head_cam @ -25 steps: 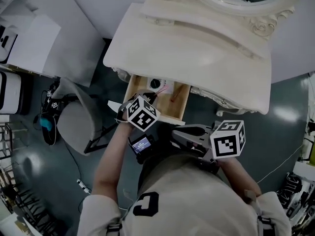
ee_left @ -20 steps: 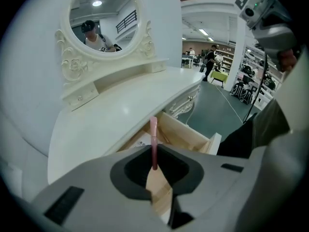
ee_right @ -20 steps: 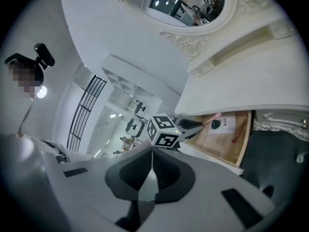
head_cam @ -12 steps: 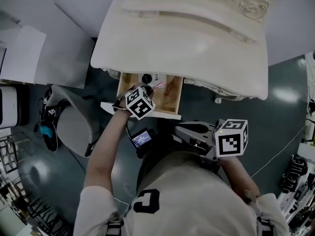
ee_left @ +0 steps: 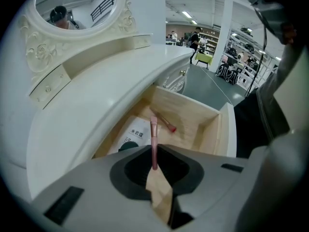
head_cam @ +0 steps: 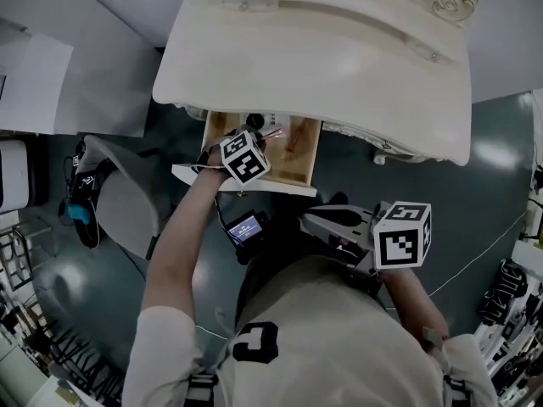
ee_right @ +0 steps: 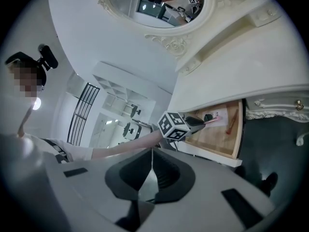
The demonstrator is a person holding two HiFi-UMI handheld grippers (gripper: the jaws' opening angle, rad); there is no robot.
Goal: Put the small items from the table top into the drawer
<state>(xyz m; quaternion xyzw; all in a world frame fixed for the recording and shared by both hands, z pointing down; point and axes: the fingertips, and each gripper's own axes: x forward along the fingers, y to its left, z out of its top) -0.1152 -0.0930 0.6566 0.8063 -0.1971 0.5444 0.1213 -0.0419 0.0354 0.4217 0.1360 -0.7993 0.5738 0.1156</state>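
The slim pink brush [ee_left: 154, 146] is clamped by its lower end between the closed jaws of the left gripper [ee_left: 155, 170]. Its free end sticks out over the inside of the open wooden drawer [ee_left: 212, 124], above the drawer's floor. On that floor lie a reddish stick-like item [ee_left: 168, 124] and a white printed packet [ee_left: 137, 132], the packet deeper in the drawer, under the edge of the cream dressing table [head_cam: 339, 66]. The right gripper [ee_right: 150, 170] has its jaws together on nothing and hangs well clear of the drawer's front, close to the person's body.
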